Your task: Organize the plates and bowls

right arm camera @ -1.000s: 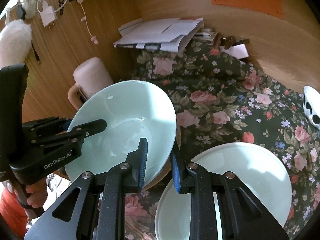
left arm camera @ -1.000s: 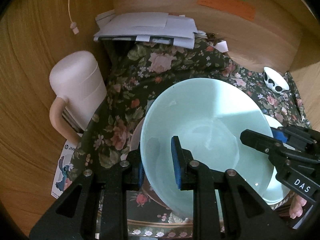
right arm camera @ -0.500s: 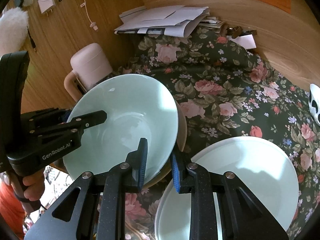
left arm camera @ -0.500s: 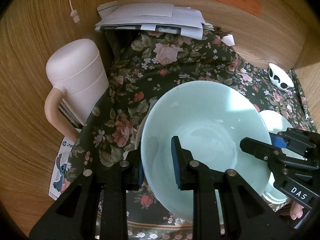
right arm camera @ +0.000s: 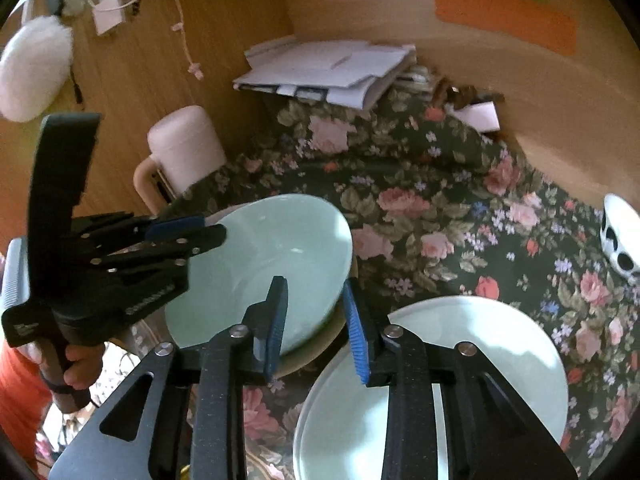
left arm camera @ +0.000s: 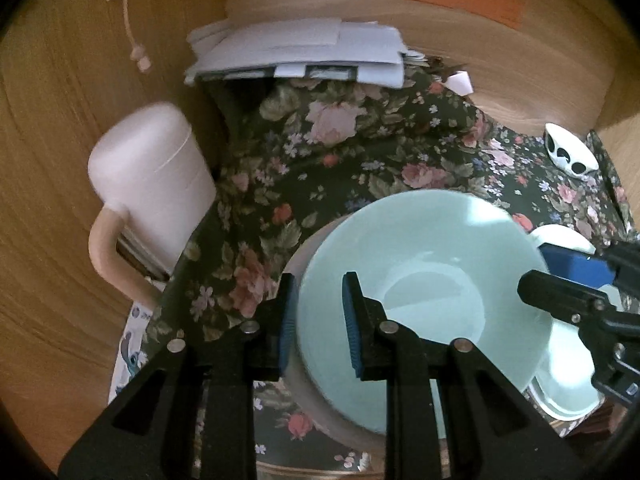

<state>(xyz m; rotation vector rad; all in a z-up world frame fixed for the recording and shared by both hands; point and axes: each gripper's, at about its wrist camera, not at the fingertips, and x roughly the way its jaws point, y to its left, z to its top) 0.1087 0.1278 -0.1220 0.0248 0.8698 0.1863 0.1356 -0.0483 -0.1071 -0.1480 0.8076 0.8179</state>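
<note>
The pale mint-green glazed bowl is sitting on what looks like a cream plate, though blur is hiding the contact, on the dark floral tablecloth. The left gripper is clamping the bowl's near rim. The right gripper has just been opening, its pads straddling the opposite rim without pressing. Just beside lies a stack of pale green plates. To finish well, the left should be releasing only once the bowl is resting flat and centred.

Bowl at 9 o'clock of plate stack; papers at 12; mug at 10.
</note>
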